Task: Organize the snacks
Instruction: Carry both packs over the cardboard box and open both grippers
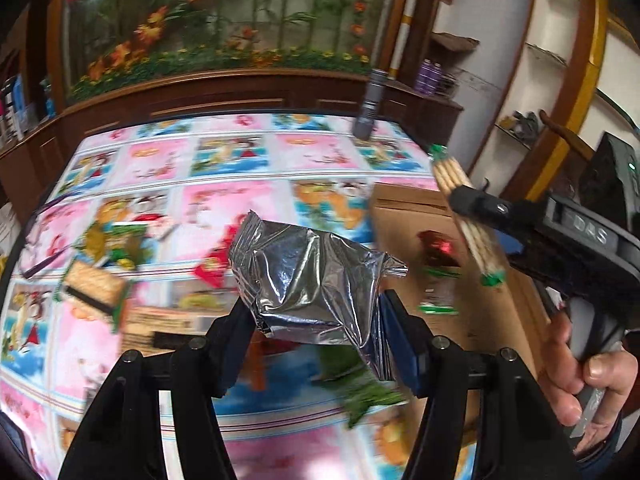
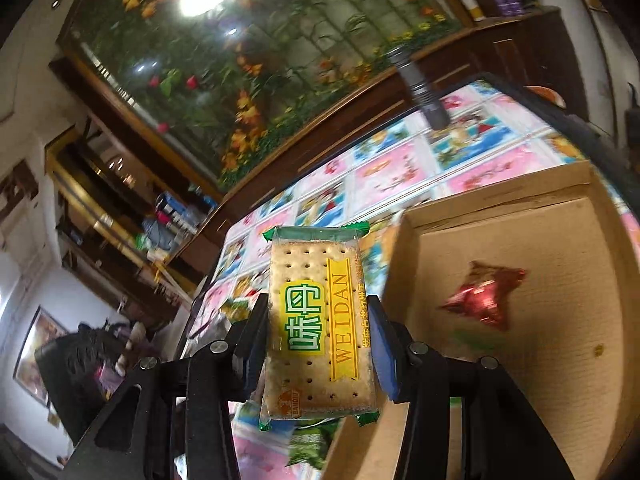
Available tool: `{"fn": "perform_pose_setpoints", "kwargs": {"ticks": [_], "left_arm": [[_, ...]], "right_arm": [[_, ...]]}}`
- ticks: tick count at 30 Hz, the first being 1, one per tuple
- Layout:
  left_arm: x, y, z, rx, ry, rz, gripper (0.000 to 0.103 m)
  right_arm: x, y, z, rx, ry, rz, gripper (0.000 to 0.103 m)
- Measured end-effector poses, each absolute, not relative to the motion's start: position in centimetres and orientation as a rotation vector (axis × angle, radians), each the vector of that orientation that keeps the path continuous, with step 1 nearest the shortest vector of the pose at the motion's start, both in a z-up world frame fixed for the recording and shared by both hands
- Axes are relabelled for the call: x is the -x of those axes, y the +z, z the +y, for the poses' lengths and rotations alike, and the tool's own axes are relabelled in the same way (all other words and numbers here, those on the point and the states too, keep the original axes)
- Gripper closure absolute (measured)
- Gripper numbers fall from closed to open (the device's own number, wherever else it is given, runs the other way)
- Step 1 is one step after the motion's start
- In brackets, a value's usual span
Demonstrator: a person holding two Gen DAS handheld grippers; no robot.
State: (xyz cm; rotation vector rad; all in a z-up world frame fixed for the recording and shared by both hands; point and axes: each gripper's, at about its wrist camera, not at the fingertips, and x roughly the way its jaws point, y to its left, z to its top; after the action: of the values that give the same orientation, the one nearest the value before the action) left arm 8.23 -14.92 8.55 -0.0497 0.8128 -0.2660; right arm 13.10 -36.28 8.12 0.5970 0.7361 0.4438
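Left gripper [image 1: 316, 312] clamped on a crumpled silver foil packet [image 1: 312, 280] at frame centre, right gripper [image 2: 318, 344] clamped on a cracker pack [image 2: 318, 328] lower centre, cardboard box [image 2: 560, 360] at right, red wrapped snack [image 2: 484, 298] inside it, patterned tablecloth [image 1: 160, 184] underneath.

A wrapped snack [image 2: 486, 298] lies in the box [image 2: 560, 216] on the table [image 1: 224, 168].

Grey cylinder [image 1: 370, 106] standing on cartoon tablecloth [image 1: 224, 152] far ahead of fingers; floral mural [image 1: 224, 20] behind.
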Motion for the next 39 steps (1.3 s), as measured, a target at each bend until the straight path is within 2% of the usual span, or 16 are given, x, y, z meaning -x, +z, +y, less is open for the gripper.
{"fn": "perform_pose_setpoints", "kwargs": {"ticks": [16,39], "left_arm": [[-7.5,5.3,-25.0,-0.049,-0.449,0.866,0.042],[-6.7,2.6,-25.9,-0.094,-0.54,0.879,0.041]], "right_arm": [[-14.1,5.5,-43.8,-0.754,0.191,0.82,0.054],[-14.9,3.2,-43.6,-0.696,0.063,0.952,0.054]]}}
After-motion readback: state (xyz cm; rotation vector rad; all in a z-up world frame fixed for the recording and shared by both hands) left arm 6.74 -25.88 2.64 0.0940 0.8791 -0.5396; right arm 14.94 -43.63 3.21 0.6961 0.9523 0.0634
